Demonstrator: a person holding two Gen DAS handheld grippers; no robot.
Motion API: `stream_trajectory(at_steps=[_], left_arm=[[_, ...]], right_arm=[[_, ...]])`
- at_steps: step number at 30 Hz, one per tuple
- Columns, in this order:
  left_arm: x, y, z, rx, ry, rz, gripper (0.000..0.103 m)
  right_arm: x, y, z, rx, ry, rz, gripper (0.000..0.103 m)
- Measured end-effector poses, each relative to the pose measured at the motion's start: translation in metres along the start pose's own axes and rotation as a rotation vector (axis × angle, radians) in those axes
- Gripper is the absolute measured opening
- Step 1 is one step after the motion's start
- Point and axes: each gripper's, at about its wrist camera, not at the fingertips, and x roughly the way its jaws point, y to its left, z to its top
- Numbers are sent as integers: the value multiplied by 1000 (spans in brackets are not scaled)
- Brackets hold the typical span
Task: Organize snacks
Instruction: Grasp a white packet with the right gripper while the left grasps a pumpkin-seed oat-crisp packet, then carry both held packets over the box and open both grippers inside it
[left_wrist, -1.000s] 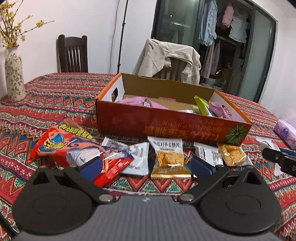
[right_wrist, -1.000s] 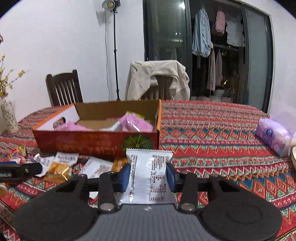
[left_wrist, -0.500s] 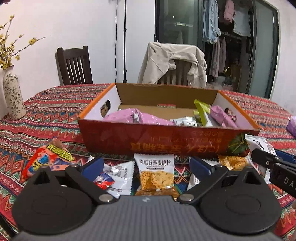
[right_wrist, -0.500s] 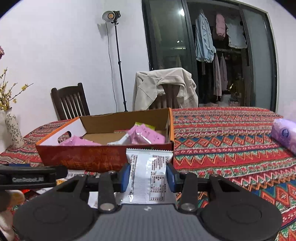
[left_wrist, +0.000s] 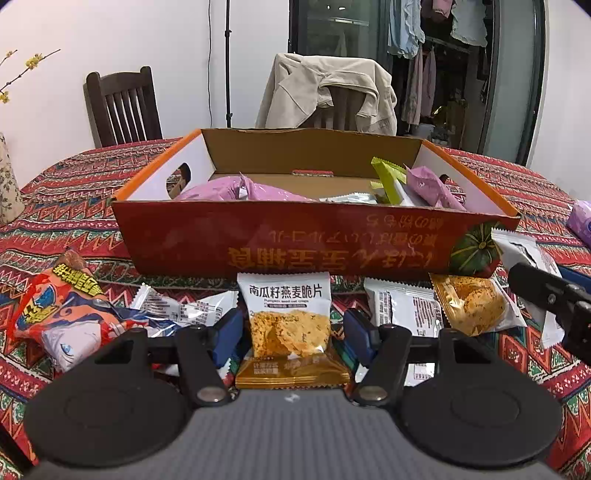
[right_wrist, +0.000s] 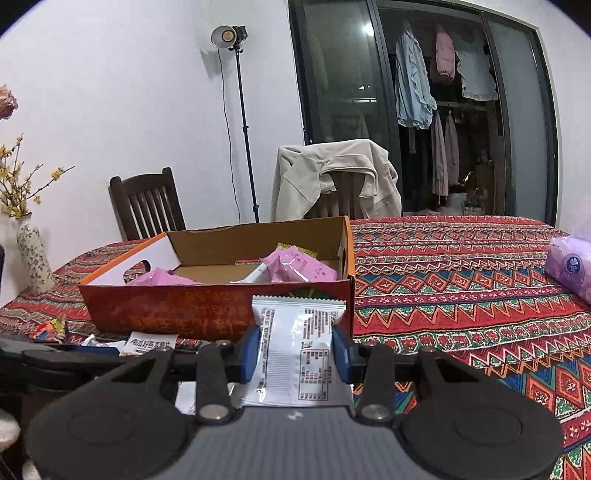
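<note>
An open red cardboard box (left_wrist: 314, 240) holds pink and green snack packs; it also shows in the right wrist view (right_wrist: 207, 306). My left gripper (left_wrist: 293, 332) is open, its blue pads on either side of a pumpkin-seed oat crisp packet (left_wrist: 286, 321) lying on the tablecloth. My right gripper (right_wrist: 295, 354) is shut on a white snack packet (right_wrist: 299, 350), held above the table in front of the box's right end.
Loose snacks lie before the box: an orange bag (left_wrist: 62, 314), white packets (left_wrist: 406, 310) and a crisp packet (left_wrist: 472, 306). A purple tissue pack (right_wrist: 569, 266) sits at the right, a vase (right_wrist: 33, 254) at the left. Chairs stand behind the table.
My left gripper has moved forward and right and narrowed around the crisp packet. My right gripper has risen with the white packet still in it.
</note>
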Motion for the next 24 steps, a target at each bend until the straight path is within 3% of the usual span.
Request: stream_trajectory(at_steps=[13,24], left_arm=[[5,1,-3,2,14,3,44],[-6,4,-3,-13,-20,-34,43]], right_arm=[[-2,2,-1,-16,-3,4,40],[-4,0,-2,-11,-16,3,41]])
